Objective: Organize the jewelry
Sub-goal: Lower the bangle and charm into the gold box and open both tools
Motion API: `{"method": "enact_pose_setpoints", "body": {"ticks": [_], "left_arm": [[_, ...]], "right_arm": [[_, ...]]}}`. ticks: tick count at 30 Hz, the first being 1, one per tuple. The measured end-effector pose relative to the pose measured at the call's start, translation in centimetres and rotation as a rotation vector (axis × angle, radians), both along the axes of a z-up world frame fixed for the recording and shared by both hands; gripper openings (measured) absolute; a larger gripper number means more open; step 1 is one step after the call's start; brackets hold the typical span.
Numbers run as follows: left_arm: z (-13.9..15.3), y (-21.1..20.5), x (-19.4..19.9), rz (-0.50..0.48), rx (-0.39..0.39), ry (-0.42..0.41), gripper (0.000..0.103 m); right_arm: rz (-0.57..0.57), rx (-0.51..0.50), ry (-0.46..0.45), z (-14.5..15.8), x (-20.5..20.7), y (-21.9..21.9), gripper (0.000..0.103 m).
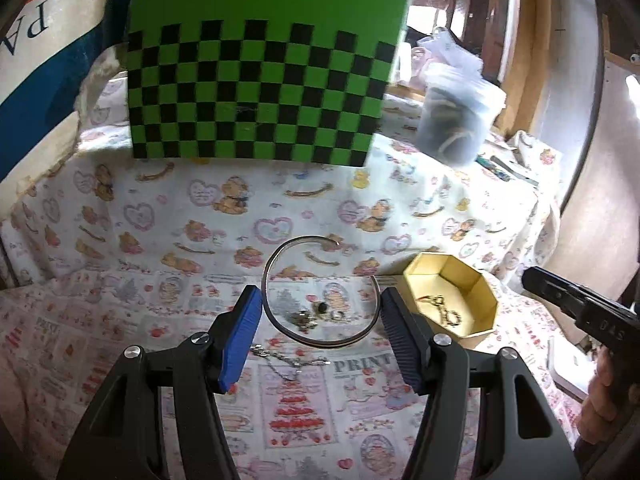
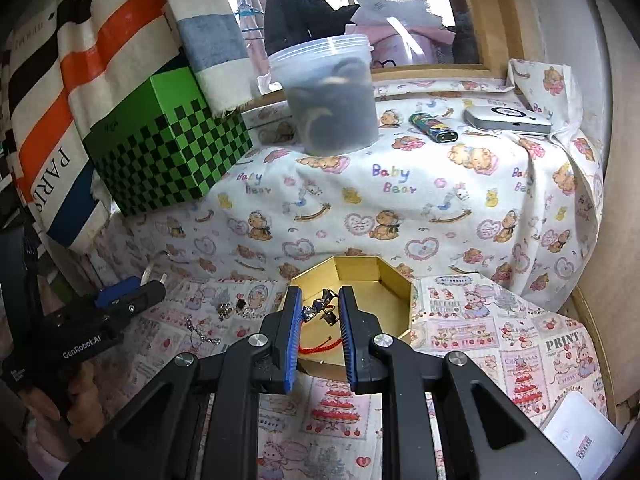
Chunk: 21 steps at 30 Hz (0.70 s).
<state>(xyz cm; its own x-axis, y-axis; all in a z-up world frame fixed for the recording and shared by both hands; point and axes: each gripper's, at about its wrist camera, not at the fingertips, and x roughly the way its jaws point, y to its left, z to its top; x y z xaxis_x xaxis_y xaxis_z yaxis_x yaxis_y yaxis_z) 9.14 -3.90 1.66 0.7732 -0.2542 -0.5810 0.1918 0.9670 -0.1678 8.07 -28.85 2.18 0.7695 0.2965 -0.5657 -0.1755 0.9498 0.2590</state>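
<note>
Clamping a bangle, left gripper hovers; only the right view shows right gripper's narrow empty gap.

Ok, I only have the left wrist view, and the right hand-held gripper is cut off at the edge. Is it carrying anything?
Observer: No. The right hand-held gripper has its jaws narrowly parted with nothing between them, aimed at the gold box.
Operator: Does the box hold more than I can see?
Observer: Yes, a red cord lies by its near wall.
Operator: Anything beyond the plastic tub?
Observer: A white power bank lies to its right on the cloth.
</note>
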Motion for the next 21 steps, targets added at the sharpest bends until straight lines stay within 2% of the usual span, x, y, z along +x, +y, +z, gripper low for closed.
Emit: {"method": "enact_pose_setpoints", "body": {"ticks": [3,6,13,17,21], "left_arm": [[0.2,-1.1,0.0,-0.033,-0.041,0.006,0.060],[0.0,-2.9,1.0,-0.119,-0.105,0.074,0.060],[-2.5,-6.7,3.7,-0.199,-0.110,0.209,0.060],[-2.4,-8.7,4.4,-0.221,-0.119,0.223,0.060],[-2.0,-11.2,5.4,-0.223,-0.072,0.219,0.060]], "right_arm": [[-0.019,0.019,0.011,-0.2,0.3,-0.7,0.020],[-0.038,0.040,0.026,-0.6,0.7,-1.4,0.020],[-0.053,0.112,0.115,-2.5,2.2,-3.2,0.020],[-0.067,0.139,0.158,-3.6,3.0,-3.8,0.020],[-0.063,0.180,0.187,-4.3,3.4,-4.3,0.020]]}}
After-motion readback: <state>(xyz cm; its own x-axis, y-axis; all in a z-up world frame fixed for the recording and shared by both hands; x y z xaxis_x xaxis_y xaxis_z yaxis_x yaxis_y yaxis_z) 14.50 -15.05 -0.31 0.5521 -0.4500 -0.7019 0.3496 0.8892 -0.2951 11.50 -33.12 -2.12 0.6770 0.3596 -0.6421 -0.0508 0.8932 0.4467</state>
